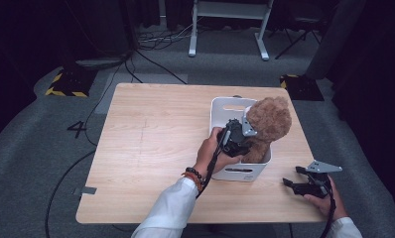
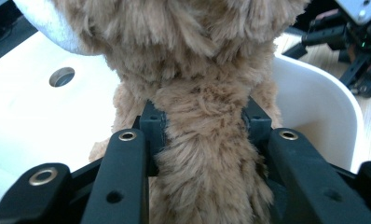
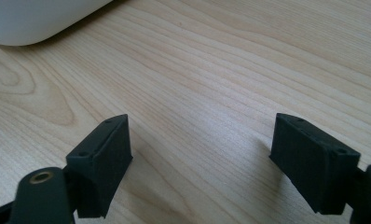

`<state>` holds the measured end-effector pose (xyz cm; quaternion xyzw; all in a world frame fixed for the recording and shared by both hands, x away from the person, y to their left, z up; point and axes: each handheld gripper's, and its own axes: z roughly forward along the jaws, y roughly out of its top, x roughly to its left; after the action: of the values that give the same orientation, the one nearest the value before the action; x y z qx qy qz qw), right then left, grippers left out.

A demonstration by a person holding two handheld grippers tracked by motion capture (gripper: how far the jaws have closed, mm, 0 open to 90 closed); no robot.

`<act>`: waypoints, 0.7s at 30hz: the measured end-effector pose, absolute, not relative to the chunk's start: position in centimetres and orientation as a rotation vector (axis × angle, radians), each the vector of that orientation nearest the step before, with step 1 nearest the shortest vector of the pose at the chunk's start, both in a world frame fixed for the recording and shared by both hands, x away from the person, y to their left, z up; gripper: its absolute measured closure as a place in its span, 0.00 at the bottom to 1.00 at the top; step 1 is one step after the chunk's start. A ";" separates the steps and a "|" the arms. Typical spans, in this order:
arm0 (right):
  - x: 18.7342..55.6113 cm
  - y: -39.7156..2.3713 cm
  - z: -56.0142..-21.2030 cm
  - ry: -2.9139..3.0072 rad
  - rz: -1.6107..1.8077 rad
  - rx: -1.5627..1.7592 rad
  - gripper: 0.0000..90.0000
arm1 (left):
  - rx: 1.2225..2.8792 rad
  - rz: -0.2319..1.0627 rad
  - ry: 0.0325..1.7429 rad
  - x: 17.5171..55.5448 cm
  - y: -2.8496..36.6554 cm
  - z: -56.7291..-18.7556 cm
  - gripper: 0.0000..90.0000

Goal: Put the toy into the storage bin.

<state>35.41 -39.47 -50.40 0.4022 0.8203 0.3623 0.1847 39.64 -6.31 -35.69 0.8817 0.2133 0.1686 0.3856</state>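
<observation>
A brown plush teddy bear [image 1: 267, 124] sits partly inside a white plastic bin [image 1: 220, 111] on the right half of the wooden table. My left gripper [image 1: 237, 139] is at the bear's near side, shut on its body. In the left gripper view both black pads press into the bear's fur [image 2: 202, 140], with the bin's white wall [image 2: 30, 112] behind it. My right gripper [image 1: 292, 184] rests low near the table's front right corner, open. In the right gripper view its jaws stand wide apart over bare wood, my right gripper [image 3: 200, 161] holding nothing.
The bin's rounded white corner [image 3: 39, 21] lies ahead of the right gripper. The wooden table [image 1: 151, 148] has a bare left half. Beyond it, on grey carpet, are cables, a white desk frame [image 1: 228, 27] and dark stands.
</observation>
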 end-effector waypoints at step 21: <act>35.4 -39.5 -50.4 2.312 1.022 1.133 0.22 | 2.489 0.398 0.510 40.2 -7.1 -36.1 0.69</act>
<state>35.42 -39.48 -50.40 0.4021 0.8203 0.3624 0.1845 40.19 -7.14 -36.15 0.9288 0.1903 0.1487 0.2810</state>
